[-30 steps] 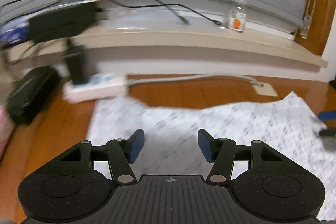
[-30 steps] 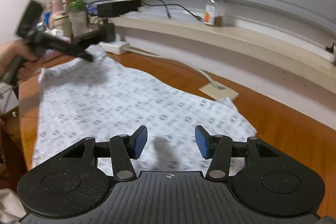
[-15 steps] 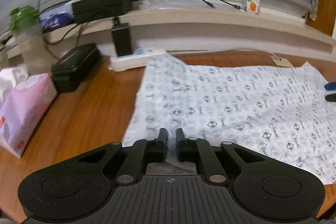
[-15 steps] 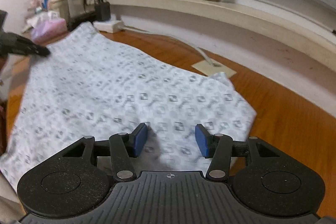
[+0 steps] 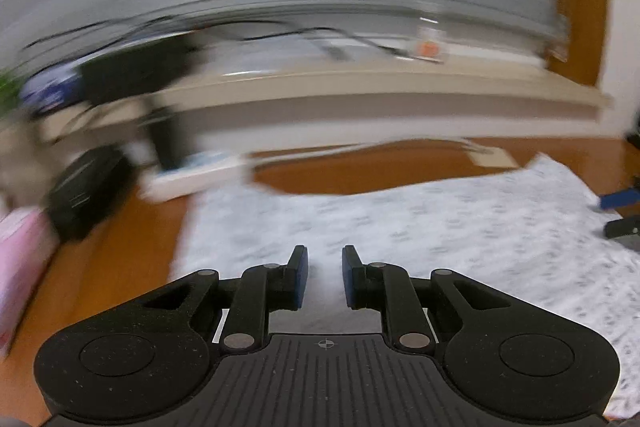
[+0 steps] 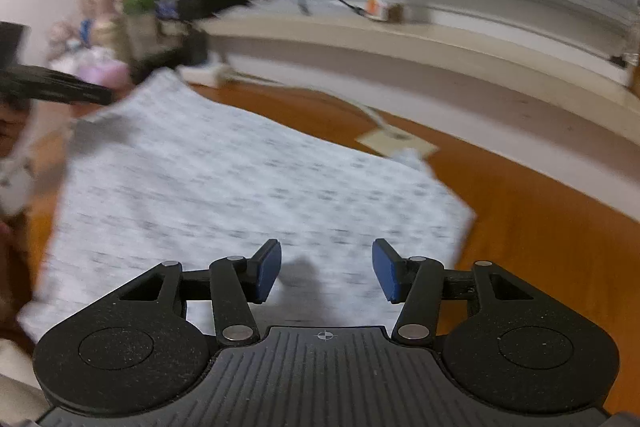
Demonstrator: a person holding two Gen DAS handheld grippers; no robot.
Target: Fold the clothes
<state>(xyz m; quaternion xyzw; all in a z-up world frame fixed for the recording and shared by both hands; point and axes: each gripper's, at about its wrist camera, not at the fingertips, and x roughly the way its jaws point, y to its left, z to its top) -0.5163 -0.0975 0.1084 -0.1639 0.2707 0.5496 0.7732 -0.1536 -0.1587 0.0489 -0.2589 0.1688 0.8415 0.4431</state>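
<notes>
- The patterned cloth [image 5: 440,227] lies flat on the wooden table [image 5: 120,259].
- The left tongs [image 5: 325,277] hover over its near left part, narrowly parted, holding nothing.
- The right tongs [image 6: 326,273] gape wide above its near right edge.

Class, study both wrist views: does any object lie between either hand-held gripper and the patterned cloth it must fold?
Nothing visible does. The left hand-held gripper and right hand-held gripper are both open directly over the patterned cloth, with only bare fabric between their fingers.
</notes>
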